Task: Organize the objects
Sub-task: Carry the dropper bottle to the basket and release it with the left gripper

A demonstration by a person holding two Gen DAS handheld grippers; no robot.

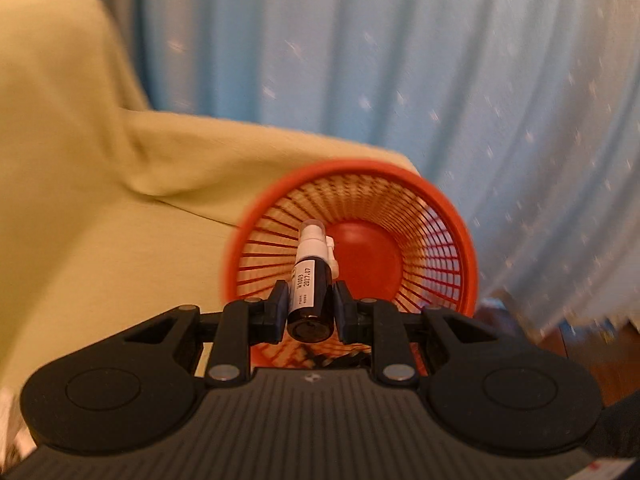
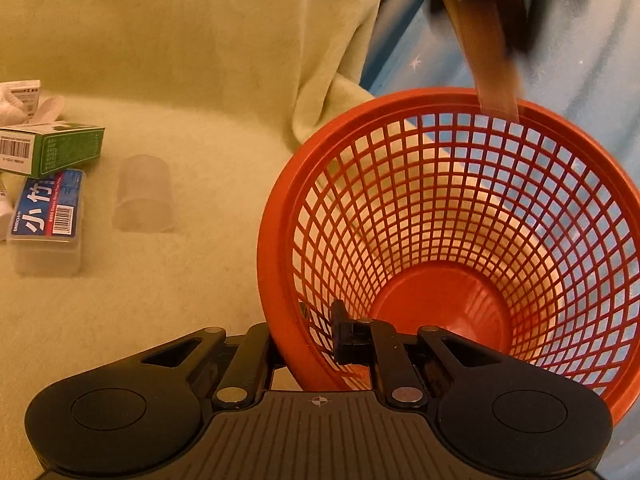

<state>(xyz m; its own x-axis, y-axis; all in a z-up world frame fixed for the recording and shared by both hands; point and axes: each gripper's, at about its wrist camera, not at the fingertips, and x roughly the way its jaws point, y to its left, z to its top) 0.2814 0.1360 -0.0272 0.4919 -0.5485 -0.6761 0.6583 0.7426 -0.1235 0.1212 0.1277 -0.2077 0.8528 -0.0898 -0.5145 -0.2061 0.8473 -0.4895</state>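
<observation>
My left gripper is shut on a small dark spray bottle with a white cap, which points forward. Straight beyond it the orange mesh basket is tilted so that its mouth faces the camera. In the right wrist view my right gripper is shut on the near rim of that basket. One finger is inside the basket and the other is hidden behind the wall. A dark, blurred shape above the basket's far rim is the left gripper.
A yellow-green blanket covers the seat. On it at the left lie a green box, a clear box with a blue label, a translucent cup and a white packet. A blue starred curtain hangs behind.
</observation>
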